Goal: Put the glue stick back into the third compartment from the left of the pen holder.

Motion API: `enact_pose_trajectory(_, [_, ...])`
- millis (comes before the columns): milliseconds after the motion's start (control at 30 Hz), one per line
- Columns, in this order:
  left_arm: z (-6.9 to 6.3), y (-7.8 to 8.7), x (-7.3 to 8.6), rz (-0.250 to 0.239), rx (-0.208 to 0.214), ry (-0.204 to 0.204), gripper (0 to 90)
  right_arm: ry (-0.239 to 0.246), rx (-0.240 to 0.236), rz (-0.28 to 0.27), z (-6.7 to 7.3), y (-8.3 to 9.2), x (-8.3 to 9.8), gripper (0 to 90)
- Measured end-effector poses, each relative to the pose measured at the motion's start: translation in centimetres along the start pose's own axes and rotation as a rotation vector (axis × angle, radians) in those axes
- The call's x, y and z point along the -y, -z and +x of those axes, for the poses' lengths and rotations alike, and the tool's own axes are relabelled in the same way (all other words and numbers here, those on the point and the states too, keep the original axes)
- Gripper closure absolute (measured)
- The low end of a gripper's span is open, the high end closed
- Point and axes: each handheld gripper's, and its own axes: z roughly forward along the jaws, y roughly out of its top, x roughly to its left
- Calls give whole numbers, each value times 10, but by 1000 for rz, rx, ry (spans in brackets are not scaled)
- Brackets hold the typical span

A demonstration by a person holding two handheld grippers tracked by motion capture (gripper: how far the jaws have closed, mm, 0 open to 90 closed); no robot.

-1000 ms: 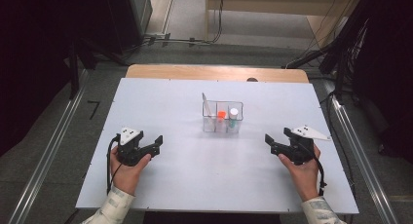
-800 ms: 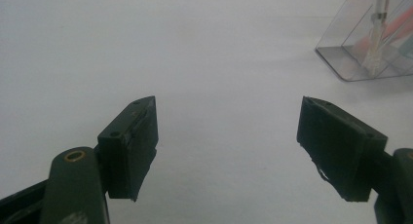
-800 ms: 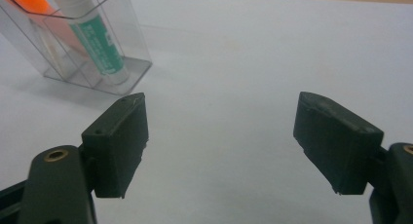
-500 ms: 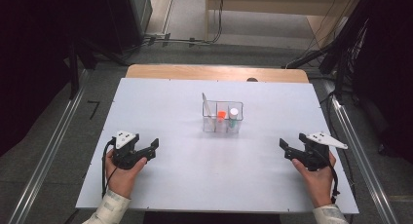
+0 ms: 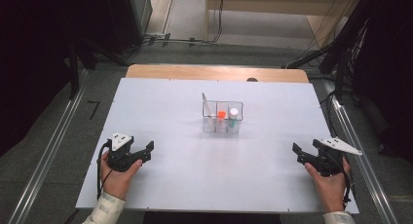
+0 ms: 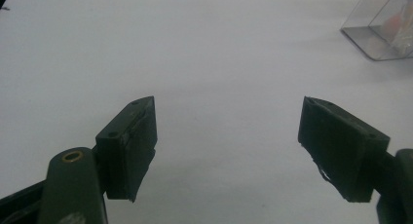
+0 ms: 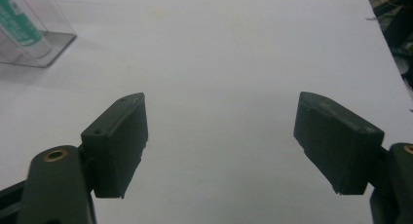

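Left tool (image 5: 146,150): held in the person's left hand (image 5: 118,174) near the counter's front left corner, jaws spread wide with nothing between them. In the left gripper view the same tool (image 6: 228,141) shows its two black pads apart over bare white surface.

Right tool (image 5: 298,153): held in the right hand (image 5: 330,184) near the front right corner, its grey three-cornered plate reaching toward the right edge; jaws likewise spread and empty. The right gripper view (image 7: 221,139) confirms the wide gap between the pads.

Counter (image 5: 170,112): a white sheet over a wooden top whose far strip remains visible. A broad open area lies between the two tools and extends forward to the middle; both tools sit close to the front edge and well apart from each other.

Clear box (image 5: 222,117): stands at the counter's centre, well away from both tools, divided into compartments. The high view shows an orange-capped item (image 5: 221,115) and a white-capped tube (image 5: 234,112) upright inside, plus a thin flat piece leaning at its left wall. The left gripper view catches one corner of the box (image 6: 377,27) at upper right, contents blurred. The right gripper view shows the box's corner (image 7: 34,36) at upper left, with green printing on the tube (image 7: 22,24), a detail too small to see from above.
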Motion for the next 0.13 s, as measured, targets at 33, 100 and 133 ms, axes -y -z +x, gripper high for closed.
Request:
enact_pose_trajectory(33, [1, 0, 0, 3, -1, 2, 229, -7, 5, 2, -3, 1, 1, 186])
enact_pose_trajectory(100, [3, 1, 1, 4, -8, 1, 229, -16, 16, 4, -8, 2, 3, 185])
enact_pose_trajectory(133, [3, 1, 1, 3, -10, 1, 229, -19, 22, 6, -10, 3, 4, 185])
